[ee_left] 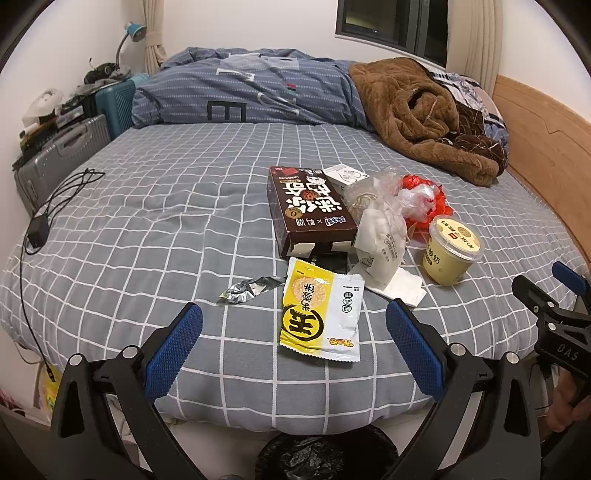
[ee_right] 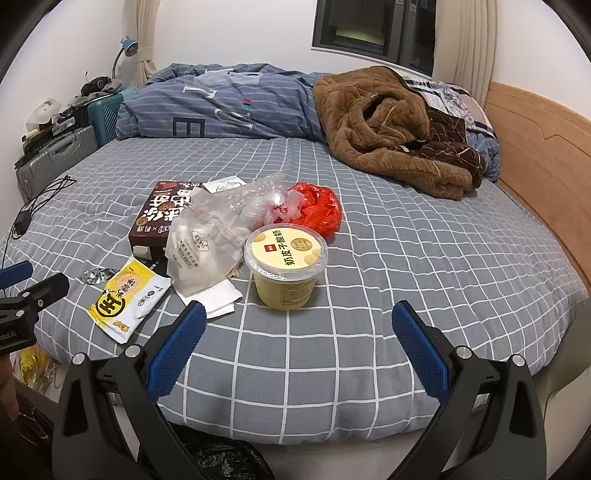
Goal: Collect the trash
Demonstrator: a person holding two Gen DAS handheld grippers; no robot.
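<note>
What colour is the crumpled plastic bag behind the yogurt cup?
Red-orange bag; clearest in the right wrist view.

A bed (ee_left: 184,192) covered by a grey checked sheet is seen against white walls. A wooden headboard (ee_right: 546,147) is set at right, a dark window (ee_right: 373,26) at far, suitcases (ee_left: 62,155) and a blue lamp (ee_left: 133,31) at left.

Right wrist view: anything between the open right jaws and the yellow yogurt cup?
Nothing: only bare grey checked bedsheet lies between the right gripper and the lidded yellow yogurt cup, clearest in the right wrist view. The white paper napkin sits off left.
</note>
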